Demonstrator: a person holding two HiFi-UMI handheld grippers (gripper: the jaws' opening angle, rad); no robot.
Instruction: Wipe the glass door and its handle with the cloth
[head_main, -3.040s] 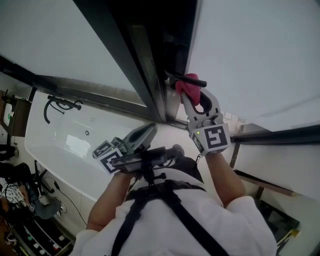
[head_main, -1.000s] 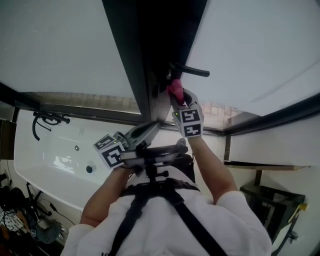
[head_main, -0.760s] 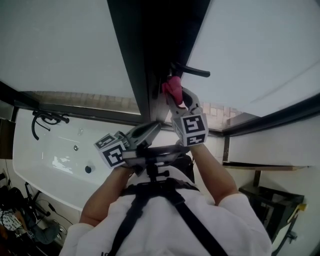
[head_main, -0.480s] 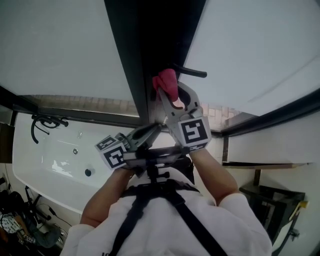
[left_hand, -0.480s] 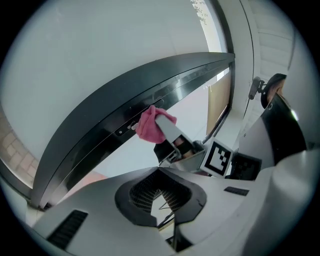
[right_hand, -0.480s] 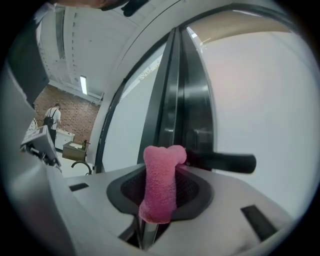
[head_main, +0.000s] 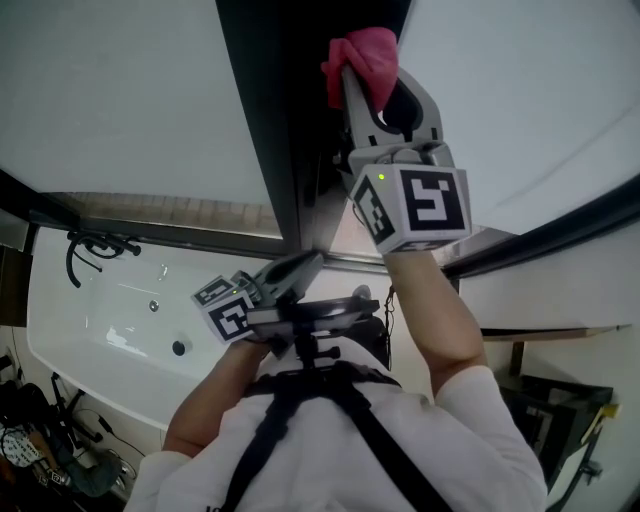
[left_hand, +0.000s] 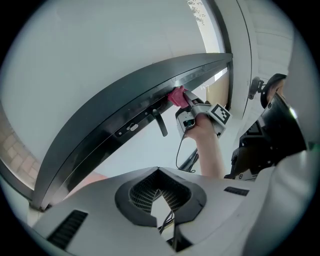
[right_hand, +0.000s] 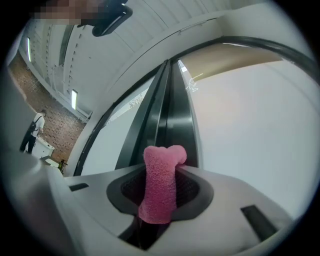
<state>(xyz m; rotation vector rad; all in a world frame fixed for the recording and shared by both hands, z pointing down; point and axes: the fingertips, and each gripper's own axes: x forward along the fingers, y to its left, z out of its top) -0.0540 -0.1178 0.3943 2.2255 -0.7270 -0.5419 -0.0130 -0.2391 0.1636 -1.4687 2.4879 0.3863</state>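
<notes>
**Cloth up at the door frame, near the handle**

Head view: the right tool (head_main: 368, 82) is lifted high and pinches a pink cloth (head_main: 358, 58) at its tips. The cloth sits in front of the dark frame (head_main: 268, 120) that runs between two pale panes of glass (head_main: 110, 90). The left tool (head_main: 300, 268) hangs low by the person's chest, well apart from the door and carrying nothing. A white tub (head_main: 100, 310) lies below at the left.

Left tool view: its jaws are pressed together with nothing between them. Further off, the cloth looks to be against the frame, just beside the black handle (left_hand: 161, 122) that juts from it. Whether the cloth actually touches the frame I cannot tell.

Right tool view: the jaws clamp the cloth across its middle. A thick folded wad stands out past the tips, pointing along the frame with glass on either side.

The cloth looks soft, light and fluffy, so it should flatten under pressure and drag a little on dry glass. The hold seems well placed: enough pad shows ahead of the jaws to keep them off the pane. A firm pinch should keep it from sliding out on long strokes, and wrapping the loose end round the handle would likely clean it best
</notes>
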